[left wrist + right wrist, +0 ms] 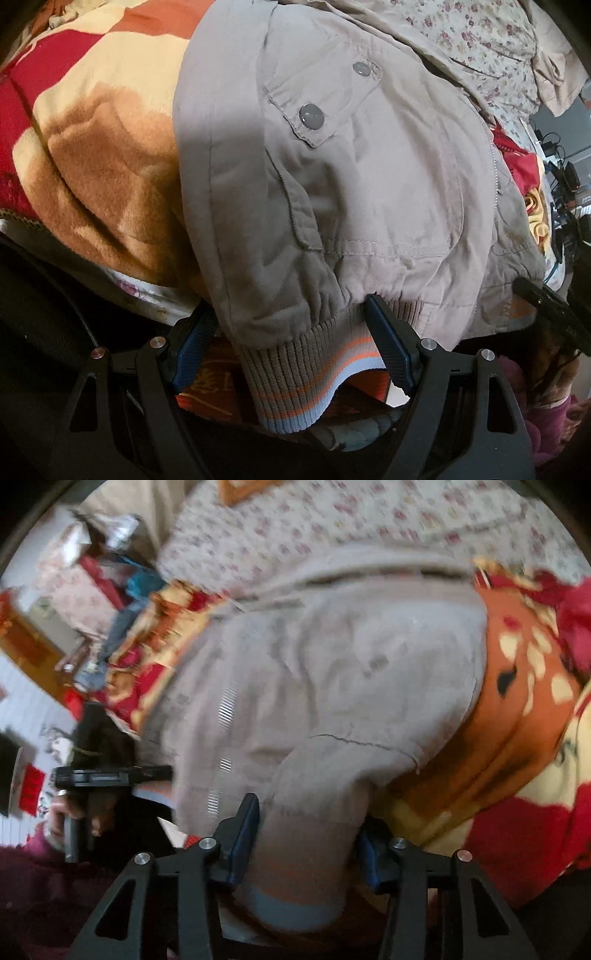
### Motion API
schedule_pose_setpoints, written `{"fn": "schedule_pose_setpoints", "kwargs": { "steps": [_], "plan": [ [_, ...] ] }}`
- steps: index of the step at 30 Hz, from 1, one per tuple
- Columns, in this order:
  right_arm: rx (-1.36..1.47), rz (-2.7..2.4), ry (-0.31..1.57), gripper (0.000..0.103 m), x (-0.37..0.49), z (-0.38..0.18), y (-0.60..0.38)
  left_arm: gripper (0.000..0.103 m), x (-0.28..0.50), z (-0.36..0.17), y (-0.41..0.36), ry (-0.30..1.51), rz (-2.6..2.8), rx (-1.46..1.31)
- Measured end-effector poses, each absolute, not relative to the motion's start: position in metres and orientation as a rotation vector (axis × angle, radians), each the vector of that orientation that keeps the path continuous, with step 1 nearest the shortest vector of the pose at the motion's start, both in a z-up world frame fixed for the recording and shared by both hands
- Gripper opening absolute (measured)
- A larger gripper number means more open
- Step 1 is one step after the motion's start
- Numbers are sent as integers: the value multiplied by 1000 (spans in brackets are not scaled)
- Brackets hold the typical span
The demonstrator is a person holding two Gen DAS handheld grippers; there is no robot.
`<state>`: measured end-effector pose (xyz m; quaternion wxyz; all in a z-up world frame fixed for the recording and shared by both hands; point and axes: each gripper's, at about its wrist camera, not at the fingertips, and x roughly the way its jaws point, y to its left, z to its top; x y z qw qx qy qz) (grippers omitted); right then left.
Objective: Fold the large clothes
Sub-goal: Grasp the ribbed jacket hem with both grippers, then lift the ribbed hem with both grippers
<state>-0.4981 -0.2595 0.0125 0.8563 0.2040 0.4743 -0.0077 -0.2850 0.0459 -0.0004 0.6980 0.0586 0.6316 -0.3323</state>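
Left wrist view: beige jacket [354, 177] spread over a red and orange blanket [92, 147] on the bed, floral lining [480, 44] showing at top. Left gripper [291, 332] standing wide, striped ribbed cuff [291, 373] hanging between its blue pads [391, 347], not pinched.

Right wrist view, blurred: same jacket [332, 672] on the blanket [517, 709]. Right gripper [306, 834] about half open, the other sleeve's cuff [299, 864] between its pads [243, 834]; cannot tell whether pressed or only straddled. At left, a hand [74, 819] holding the other gripper.
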Motion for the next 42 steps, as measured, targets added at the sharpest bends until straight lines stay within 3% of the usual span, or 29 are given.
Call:
{"fn": "schedule_pose_setpoints", "kwargs": {
  "steps": [1,8,11,12,13,14,17,18,21,26,36,42],
  "plan": [
    [444,-27,1006,58,-497,10,-262,81,-285,0,45,1406,-740,133],
    [516,-20,986,58,-494,3,-272,81,-287,-2,46,1401,-733,138],
    [503,-13,981,46,-497,6,-273,79,-288,-1,44,1396,-735,149],
    [489,-9,979,37,-499,8,-272,76,-290,-1,41,1396,-737,151],
    [482,-2,978,35,-499,10,-270,63,-292,0,40,1393,-752,150],
    [470,4,976,34,-500,11,-269,50,-294,2,39,1391,-771,152],
    [460,12,969,33,-498,14,-267,30,-298,8,36,1358,-779,191],
    [465,16,969,33,-498,13,-268,28,-298,9,36,1353,-779,197],
    [486,22,973,36,-495,9,-270,28,-295,7,37,1370,-788,178],
    [513,26,958,36,-499,10,-273,17,-296,20,42,1349,-813,176],
    [542,91,777,21,-509,69,-275,12,-271,92,52,1234,-935,-14],
    [520,86,722,18,-494,88,-278,12,-249,120,44,1183,-951,-63]
  ]
}}
